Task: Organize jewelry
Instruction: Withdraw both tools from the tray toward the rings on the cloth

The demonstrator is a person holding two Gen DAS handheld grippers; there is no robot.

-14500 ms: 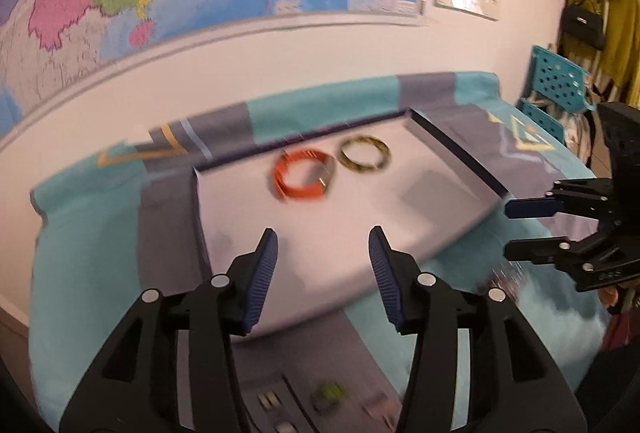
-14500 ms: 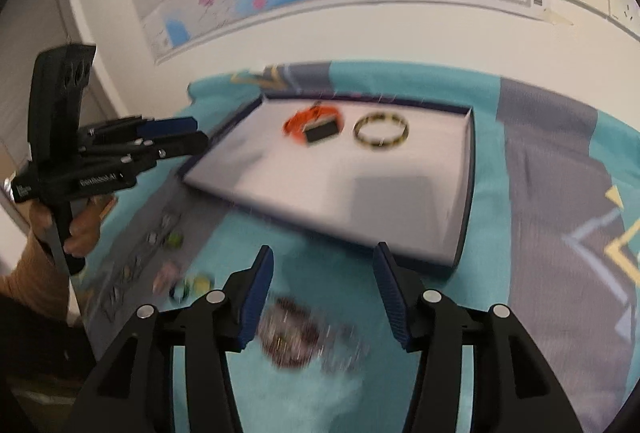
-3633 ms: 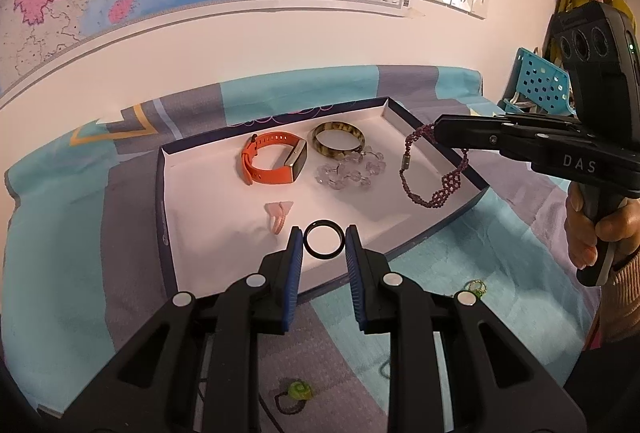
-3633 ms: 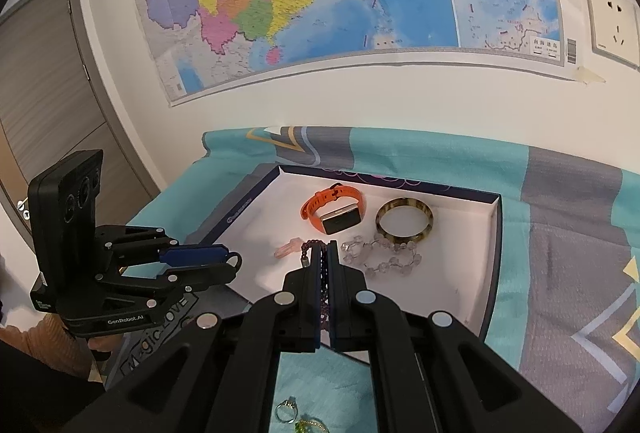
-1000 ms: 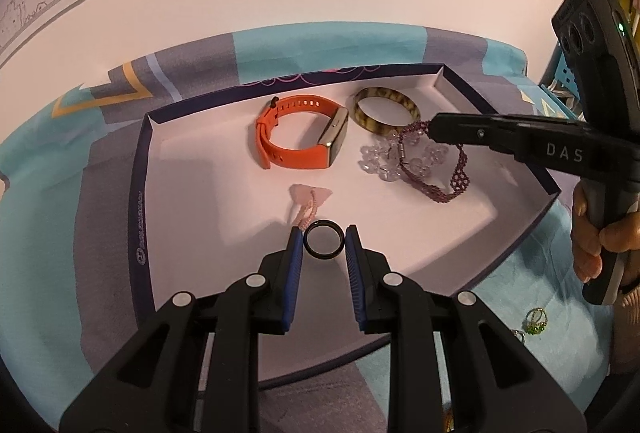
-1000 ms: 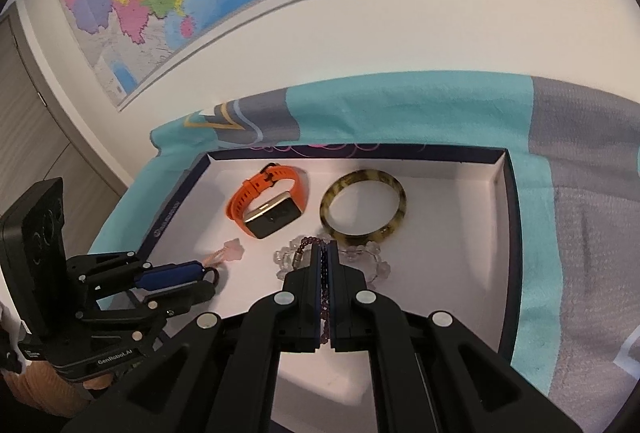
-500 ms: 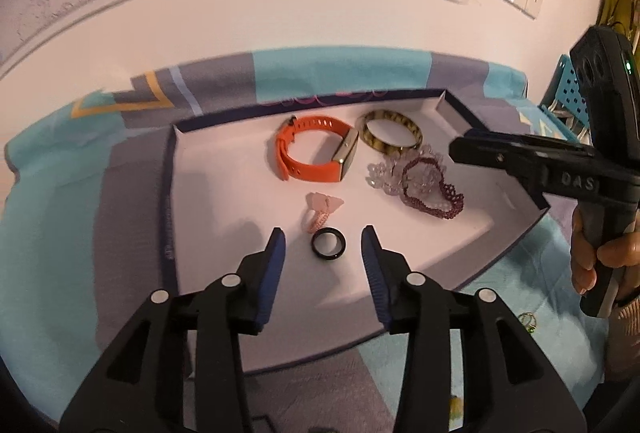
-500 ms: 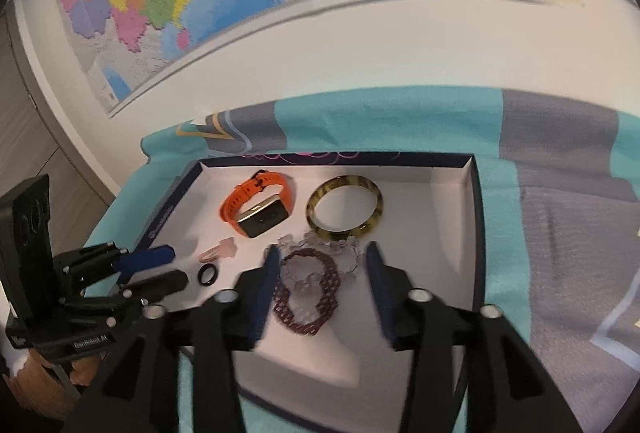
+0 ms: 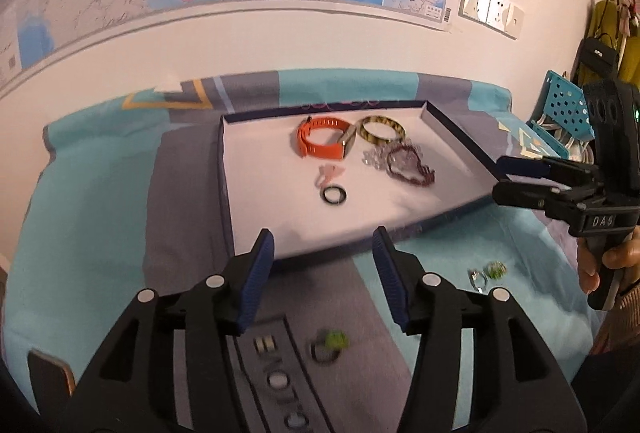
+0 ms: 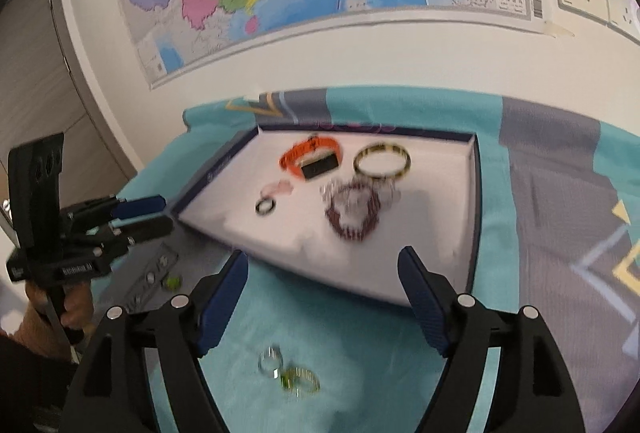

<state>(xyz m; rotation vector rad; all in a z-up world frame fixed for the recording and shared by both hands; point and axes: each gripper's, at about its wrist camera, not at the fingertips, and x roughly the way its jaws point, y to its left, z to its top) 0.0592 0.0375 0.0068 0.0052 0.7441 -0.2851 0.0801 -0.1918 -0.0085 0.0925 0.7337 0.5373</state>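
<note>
Both grippers empty, loose rings waiting on the cloth

The left gripper (image 9: pixel 323 275) and right gripper (image 10: pixel 322 295) have just been opening and now stand wide with nothing between their jaws; the black ring (image 9: pixel 334 195) and the dark red beaded bracelet (image 10: pixel 352 213) lie in the tray (image 10: pixel 474 201) beside the orange watch (image 9: pixel 322 143), the bangle (image 10: pixel 382 160) and a clear bead bracelet (image 9: pixel 374 156). Two rings (image 10: pixel 288 373) lie on the teal cloth (image 10: pixel 360 345) just below the right gripper's jaws, nearer to it, while a green ring (image 9: pixel 330 345) sits under the left gripper, probably the next pickups.
</note>
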